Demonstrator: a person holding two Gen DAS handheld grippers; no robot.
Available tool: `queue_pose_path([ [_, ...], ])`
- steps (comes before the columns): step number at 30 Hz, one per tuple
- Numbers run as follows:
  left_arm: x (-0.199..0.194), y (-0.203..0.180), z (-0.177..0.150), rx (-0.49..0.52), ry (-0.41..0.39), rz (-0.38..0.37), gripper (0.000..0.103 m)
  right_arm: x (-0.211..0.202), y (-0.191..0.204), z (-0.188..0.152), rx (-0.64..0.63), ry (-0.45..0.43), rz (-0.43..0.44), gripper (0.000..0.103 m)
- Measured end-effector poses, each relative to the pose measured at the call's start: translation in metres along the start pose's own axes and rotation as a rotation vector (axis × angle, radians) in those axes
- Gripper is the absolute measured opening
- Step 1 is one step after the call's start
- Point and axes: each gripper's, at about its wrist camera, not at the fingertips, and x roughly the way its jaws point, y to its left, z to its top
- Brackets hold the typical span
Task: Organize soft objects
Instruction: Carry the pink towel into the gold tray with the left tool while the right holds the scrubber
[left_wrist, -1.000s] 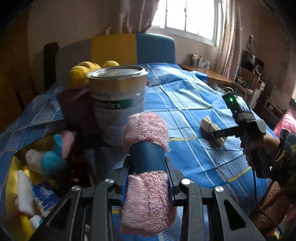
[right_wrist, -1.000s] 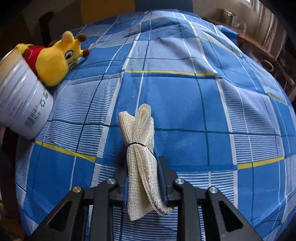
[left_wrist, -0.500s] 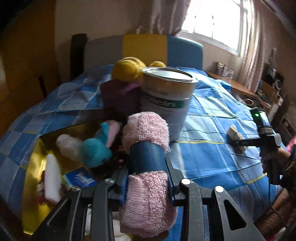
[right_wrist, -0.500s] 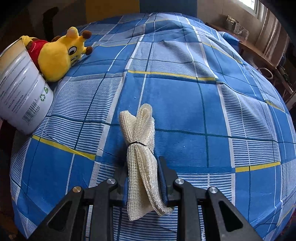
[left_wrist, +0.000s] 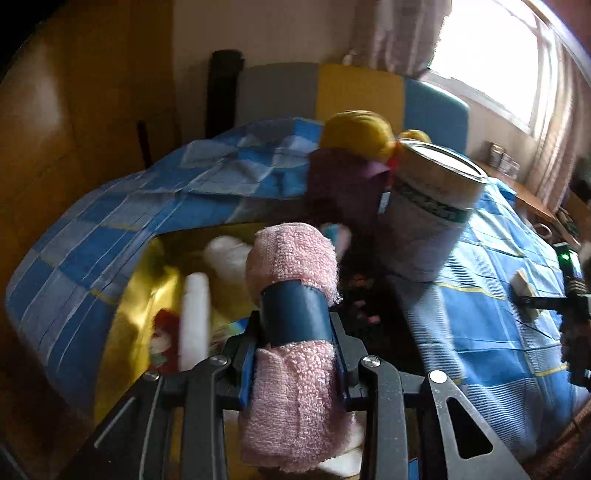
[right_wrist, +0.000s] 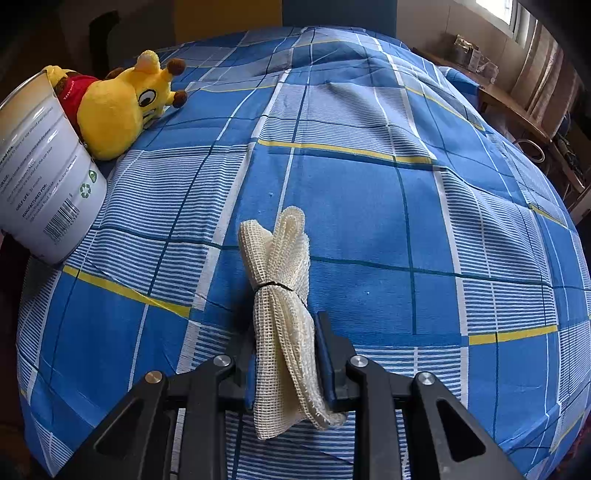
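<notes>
A rolled pink towel (left_wrist: 295, 376) with a dark blue band is clamped in my left gripper (left_wrist: 295, 325), which hangs over a yellow container (left_wrist: 133, 317) holding several soft toys and a white roll (left_wrist: 194, 317). My right gripper (right_wrist: 284, 354) is shut on a cream mesh cloth bundle (right_wrist: 279, 295) tied with a black band; its far end rests on the blue checked bedspread (right_wrist: 369, 206). A yellow plush toy (right_wrist: 118, 107) in a red shirt lies beside a large white tin (right_wrist: 40, 177). In the left wrist view the right gripper (left_wrist: 532, 295) shows at the far right.
The tin (left_wrist: 428, 210) stands at the bed's edge next to a dark purple item (left_wrist: 343, 184), with the yellow plush (left_wrist: 358, 133) behind. A headboard (left_wrist: 354, 92) and a window (left_wrist: 491, 59) lie beyond. A wooden shelf (right_wrist: 517, 107) runs along the right.
My left gripper has swung left with the pink towel, from in front of the tin to above the yellow container. The right gripper with the mesh bundle has stayed still.
</notes>
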Motion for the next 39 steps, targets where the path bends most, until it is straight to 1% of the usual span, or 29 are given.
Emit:
queue_pose_path([
  [5,-0.004,0.046,-0.010,-0.118,0.020,0.041,0.033,0.000,0.000,0.000,0.001,0.000,0.000,0.025],
  [9,-0.011,0.085,-0.022,-0.242,0.031,0.046,0.033,0.000,0.000,0.000,-0.001,-0.001,-0.001,0.025],
  [12,-0.007,0.105,-0.032,-0.306,0.049,0.063,0.033,0.000,0.001,0.000,-0.006,-0.001,-0.005,0.025],
  [15,0.003,0.115,-0.035,-0.360,0.074,0.043,0.033,-0.001,0.001,0.000,-0.012,-0.002,-0.011,0.025],
  [17,0.008,0.115,-0.035,-0.366,0.075,0.045,0.034,-0.001,0.002,0.000,-0.015,-0.002,-0.013,0.025],
  [19,0.015,0.112,-0.034,-0.355,0.084,0.026,0.037,-0.001,0.002,0.000,-0.014,-0.002,-0.012,0.025],
  [22,0.025,0.106,-0.031,-0.327,0.093,0.040,0.039,-0.001,0.002,0.000,-0.015,-0.002,-0.013,0.025],
  [26,0.029,0.103,-0.032,-0.309,0.098,0.054,0.051,-0.001,0.001,0.000,-0.013,-0.002,-0.012,0.025],
  [28,0.025,0.101,-0.032,-0.286,0.083,0.085,0.060,-0.001,0.001,0.000,-0.013,-0.002,-0.012,0.025],
  [32,0.013,0.103,-0.031,-0.261,0.044,0.126,0.062,-0.001,0.001,0.000,-0.015,-0.002,-0.017,0.025],
  [39,0.001,0.090,-0.024,-0.191,0.008,0.164,0.062,-0.002,0.002,0.000,-0.015,-0.002,-0.018,0.025],
])
